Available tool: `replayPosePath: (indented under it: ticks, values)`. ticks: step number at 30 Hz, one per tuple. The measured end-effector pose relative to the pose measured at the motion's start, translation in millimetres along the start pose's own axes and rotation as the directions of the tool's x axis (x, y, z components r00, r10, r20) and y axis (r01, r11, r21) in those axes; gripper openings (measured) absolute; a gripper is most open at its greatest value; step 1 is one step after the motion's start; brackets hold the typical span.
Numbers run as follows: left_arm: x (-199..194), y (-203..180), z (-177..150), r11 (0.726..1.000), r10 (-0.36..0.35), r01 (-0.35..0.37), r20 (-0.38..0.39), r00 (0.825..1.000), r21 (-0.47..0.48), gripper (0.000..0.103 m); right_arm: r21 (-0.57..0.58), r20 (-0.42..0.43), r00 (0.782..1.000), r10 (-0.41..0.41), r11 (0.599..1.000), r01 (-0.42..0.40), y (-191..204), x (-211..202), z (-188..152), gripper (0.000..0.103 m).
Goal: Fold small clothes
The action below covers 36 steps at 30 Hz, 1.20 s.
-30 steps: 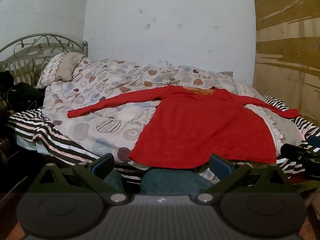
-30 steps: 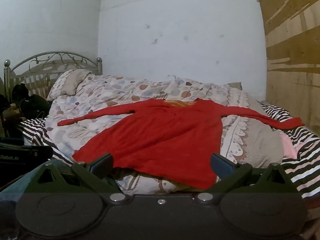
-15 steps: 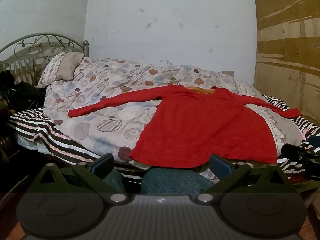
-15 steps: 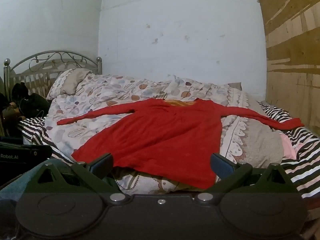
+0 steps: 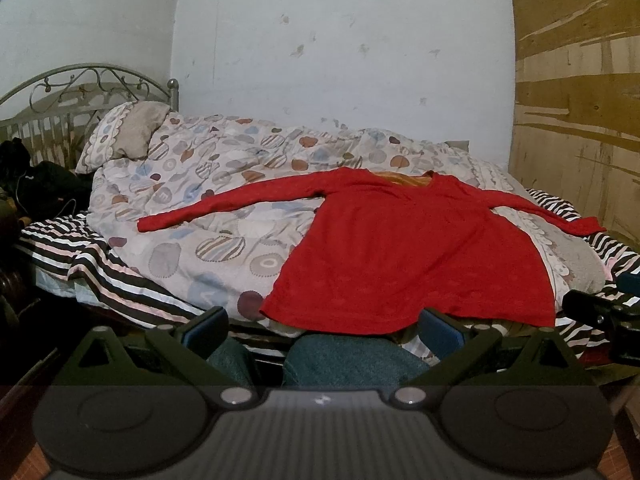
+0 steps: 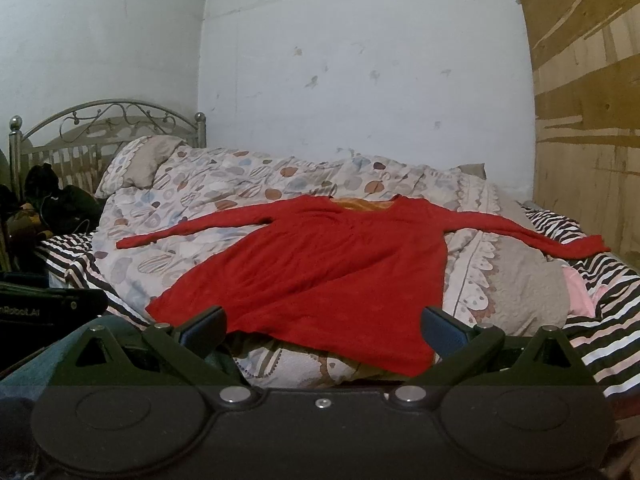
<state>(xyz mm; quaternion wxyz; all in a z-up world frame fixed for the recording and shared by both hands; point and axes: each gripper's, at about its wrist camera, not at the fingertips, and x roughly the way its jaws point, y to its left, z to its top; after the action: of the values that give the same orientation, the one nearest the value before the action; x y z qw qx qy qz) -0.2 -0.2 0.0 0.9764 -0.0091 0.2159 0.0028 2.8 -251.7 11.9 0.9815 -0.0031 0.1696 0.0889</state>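
Note:
A red long-sleeved garment (image 5: pixel 404 248) (image 6: pixel 320 272) lies flat on the patterned quilt (image 5: pixel 224 216), both sleeves stretched out sideways and the neck facing the far wall. Its hem hangs near the bed's front edge. My left gripper (image 5: pixel 324 330) is open just short of the hem, holding nothing. In its own view my right gripper (image 6: pixel 324 330) also stands open and empty, in front of the hem's right part. The right gripper's body (image 5: pixel 600 312) shows at the right edge of the left wrist view.
A pillow (image 5: pixel 124 136) and a metal headboard (image 6: pixel 104 120) stand at the left. Dark items (image 6: pixel 60 204) lie by the headboard. A striped sheet (image 6: pixel 600 320) covers the bed's edges. Wooden panelling (image 5: pixel 576 112) borders the right. A person's knees in teal trousers (image 5: pixel 344 360) sit below the hem.
Both views have drifted very slightly; the garment and both grippers stay as they were.

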Motion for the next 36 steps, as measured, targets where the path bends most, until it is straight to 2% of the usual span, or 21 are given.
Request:
replayPosePath:
  ticks: [36]
  values:
    - [-2.3,-2.1,-0.1,1.0,0.009,-0.009,0.007,1.0,0.021,0.103,0.003,-0.007,1.0,0.003,1.0,-0.003,5.4,0.0,-3.9,0.103]
